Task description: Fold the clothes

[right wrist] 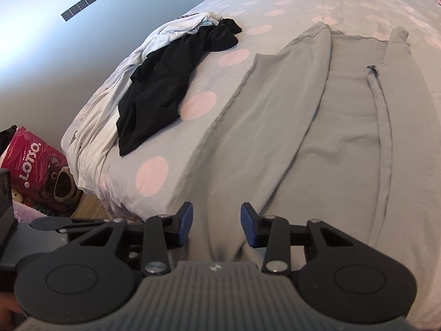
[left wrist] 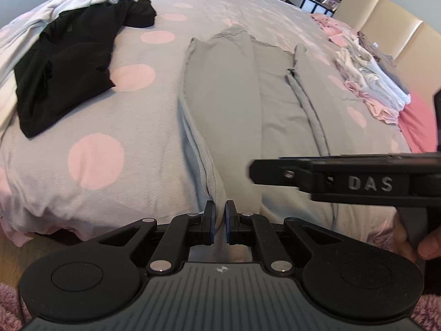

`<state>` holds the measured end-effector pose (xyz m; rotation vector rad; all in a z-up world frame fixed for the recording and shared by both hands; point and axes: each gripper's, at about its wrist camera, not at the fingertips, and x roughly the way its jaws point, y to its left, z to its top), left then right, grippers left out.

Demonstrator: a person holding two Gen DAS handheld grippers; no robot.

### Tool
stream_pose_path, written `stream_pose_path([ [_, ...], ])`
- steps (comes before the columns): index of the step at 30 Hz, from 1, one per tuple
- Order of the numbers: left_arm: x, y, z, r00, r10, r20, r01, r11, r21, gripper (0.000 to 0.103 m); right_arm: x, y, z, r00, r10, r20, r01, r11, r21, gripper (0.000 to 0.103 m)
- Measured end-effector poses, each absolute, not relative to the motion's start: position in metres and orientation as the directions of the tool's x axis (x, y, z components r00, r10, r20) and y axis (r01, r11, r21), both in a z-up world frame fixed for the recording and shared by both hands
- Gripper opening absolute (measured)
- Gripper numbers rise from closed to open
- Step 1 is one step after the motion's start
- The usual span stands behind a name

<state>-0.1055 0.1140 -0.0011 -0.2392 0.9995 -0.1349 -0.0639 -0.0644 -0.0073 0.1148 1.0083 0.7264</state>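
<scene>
The grey garment [left wrist: 234, 104] lies spread lengthwise on the bed [left wrist: 96, 151], both long sides folded inward, its near hem at the bed's front edge. The left gripper [left wrist: 219, 222] is pinched narrow on a raised ridge of that hem. The right gripper [right wrist: 216, 227] hovers just over the same hem, its jaws partly apart, grey cloth showing between the blue pads but not pressed. The garment is soft, matte knit with stitched edges. The bedcover is grey with pink dots. A crumpled black garment [left wrist: 69, 63] lies well apart to the left.
</scene>
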Motion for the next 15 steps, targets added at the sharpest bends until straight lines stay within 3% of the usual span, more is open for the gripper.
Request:
stream_pose_path([
  [11,-0.104,0.1,-0.004,0.542,-0.272,-0.795,0.084,0.959,-0.27,0.005,-0.055,-0.04,-0.02,0.246,0.612,-0.751,-0.47,0.753,0.46,0.042],
  [13,-0.104,0.099,-0.003,0.542,-0.273,-0.795,0.091,0.959,-0.267,0.005,-0.053,-0.04,-0.026,0.231,0.604,-0.763,-0.458,0.759,0.463,0.03],
  [14,-0.104,0.098,-0.003,0.541,-0.276,-0.794,0.096,0.959,-0.267,0.005,-0.052,-0.04,-0.028,0.221,0.604,-0.765,-0.451,0.759,0.469,0.017],
  [15,-0.104,0.097,-0.003,0.541,-0.28,-0.793,0.104,0.958,-0.267,0.005,-0.052,-0.04,-0.03,0.218,0.604,-0.766,-0.447,0.76,0.472,0.017],
])
